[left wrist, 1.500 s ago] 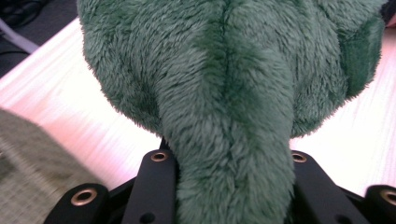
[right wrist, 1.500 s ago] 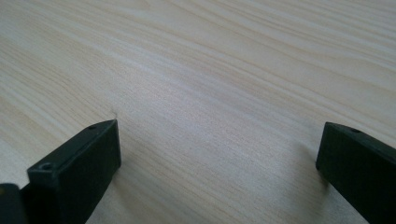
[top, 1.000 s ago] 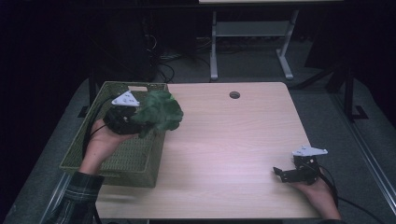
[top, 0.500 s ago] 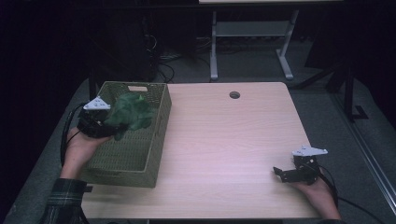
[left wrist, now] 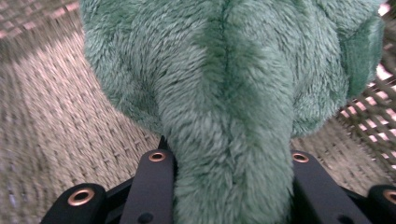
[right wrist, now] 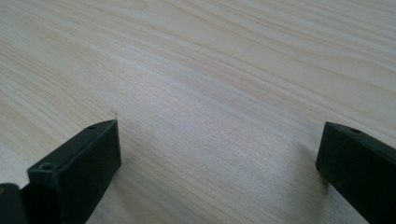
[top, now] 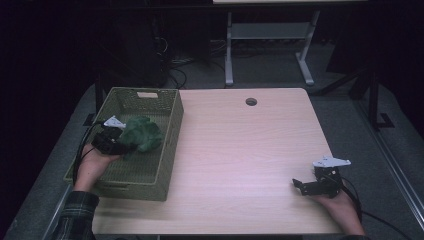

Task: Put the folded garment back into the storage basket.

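Observation:
A green plush toy (top: 141, 134) hangs low inside the olive woven basket (top: 165, 150) at the table's left side. My left gripper (top: 117, 141) is shut on the toy, and in the left gripper view its fur (left wrist: 229, 107) bulges out between the two black jaws, just above the basket's woven floor (left wrist: 56, 121). My right gripper (top: 300, 184) rests near the table's front right corner. Its jaws stand wide open over bare wood (right wrist: 210, 93) with nothing between them.
The light wooden table (top: 240, 150) has a round cable hole (top: 251, 101) near its far edge. Beyond the table stand a metal frame (top: 270, 45) and loose cables on a dark floor. Cables trail from both grippers.
My left gripper has carried the plush toy leftward and down, from above the basket's right rim to low inside the basket. The right gripper has stayed where it was.

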`<state>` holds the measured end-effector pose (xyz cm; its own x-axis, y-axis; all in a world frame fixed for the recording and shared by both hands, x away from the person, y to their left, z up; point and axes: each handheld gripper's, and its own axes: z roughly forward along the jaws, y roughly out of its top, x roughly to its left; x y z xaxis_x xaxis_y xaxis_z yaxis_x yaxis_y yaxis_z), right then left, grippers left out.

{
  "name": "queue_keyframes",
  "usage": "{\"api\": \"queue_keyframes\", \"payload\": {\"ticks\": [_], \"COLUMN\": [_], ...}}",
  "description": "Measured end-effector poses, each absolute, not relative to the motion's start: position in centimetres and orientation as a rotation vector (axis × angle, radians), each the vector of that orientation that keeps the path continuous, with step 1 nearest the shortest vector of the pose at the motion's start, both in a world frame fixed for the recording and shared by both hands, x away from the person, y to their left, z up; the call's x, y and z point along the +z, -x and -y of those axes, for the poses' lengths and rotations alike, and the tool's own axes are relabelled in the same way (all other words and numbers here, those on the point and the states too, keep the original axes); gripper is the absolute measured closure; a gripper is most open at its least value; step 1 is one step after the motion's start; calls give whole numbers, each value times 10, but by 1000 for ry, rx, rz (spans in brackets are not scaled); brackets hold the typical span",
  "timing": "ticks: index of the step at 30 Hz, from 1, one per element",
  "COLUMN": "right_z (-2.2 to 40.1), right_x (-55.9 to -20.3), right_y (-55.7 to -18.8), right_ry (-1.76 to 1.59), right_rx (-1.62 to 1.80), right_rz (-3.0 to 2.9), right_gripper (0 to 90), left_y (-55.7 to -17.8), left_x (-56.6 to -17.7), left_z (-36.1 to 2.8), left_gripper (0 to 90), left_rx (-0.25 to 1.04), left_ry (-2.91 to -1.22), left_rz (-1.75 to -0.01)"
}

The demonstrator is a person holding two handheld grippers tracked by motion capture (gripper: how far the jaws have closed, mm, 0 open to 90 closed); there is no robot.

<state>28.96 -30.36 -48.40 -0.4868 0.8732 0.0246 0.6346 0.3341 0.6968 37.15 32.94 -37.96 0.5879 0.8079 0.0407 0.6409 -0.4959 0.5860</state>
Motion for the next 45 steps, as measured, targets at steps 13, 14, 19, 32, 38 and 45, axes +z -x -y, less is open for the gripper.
{"api": "queue_keyframes", "payload": {"ticks": [13,14,19,32,38,45], "right_z": [304,304,304,304,304,304], "right_x": [-484,-484,-484,-484,-484,-484], "right_y": [-290,-290,-290,-290,-290,-290], "right_ry": [-1337,-1338,-1336,-1345,-1345,-1345], "right_rx": [933,933,933,933,932,932], "right_rz": [-2250,-2250,-2250,-2242,-2241,-2241], "right_gripper": [0,0,0,0,0,0], "left_y": [-382,-383,-384,-377,-374,-371], "left_x": [-403,-405,-406,-387,-371,-356], "left_z": [-324,-324,-326,-336,-333,-314], "left_gripper": [643,630,508,158,152,148], "left_rx": [328,319,307,383,405,408], "left_ry": [-2393,-2389,-2379,-2252,-2211,-2162], "left_rz": [-1210,-1219,-1224,-1203,-1172,-1104]}}
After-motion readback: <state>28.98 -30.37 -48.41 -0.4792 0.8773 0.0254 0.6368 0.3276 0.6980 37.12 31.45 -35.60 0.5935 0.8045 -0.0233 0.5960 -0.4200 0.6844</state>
